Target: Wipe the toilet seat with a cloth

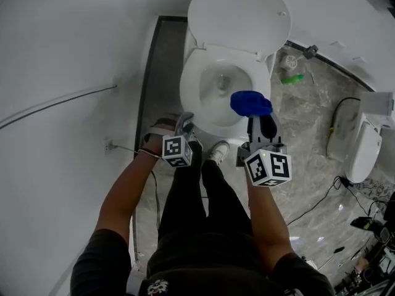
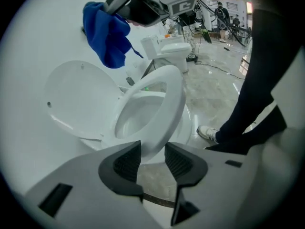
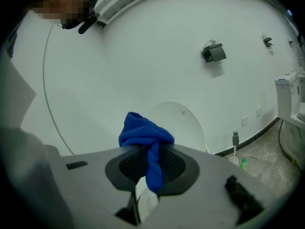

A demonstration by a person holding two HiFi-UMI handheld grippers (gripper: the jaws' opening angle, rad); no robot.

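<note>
A white toilet stands against the wall with its lid [image 1: 239, 11] up and its seat [image 1: 192, 106] over the bowl. My left gripper [image 1: 186, 127] is at the seat's front left edge. In the left gripper view its jaws [image 2: 153, 159] stand open, with the seat's rim [image 2: 167, 106] in the gap and the pads not pressing on it. My right gripper [image 1: 260, 123] hovers over the bowl's front right, shut on a bunched blue cloth [image 1: 251, 103]. The cloth [image 3: 144, 133] bulges above the pads and a twisted tail hangs between them. From the left gripper view the cloth [image 2: 107, 35] hangs high above the lid.
The person's dark legs and a white shoe [image 1: 217, 151] stand right in front of the bowl. A second toilet [image 1: 364, 148] is at the right, with cables [image 1: 321, 202] on the marble floor. A green bottle [image 1: 292, 79] lies behind the toilet. A white wall fills the left.
</note>
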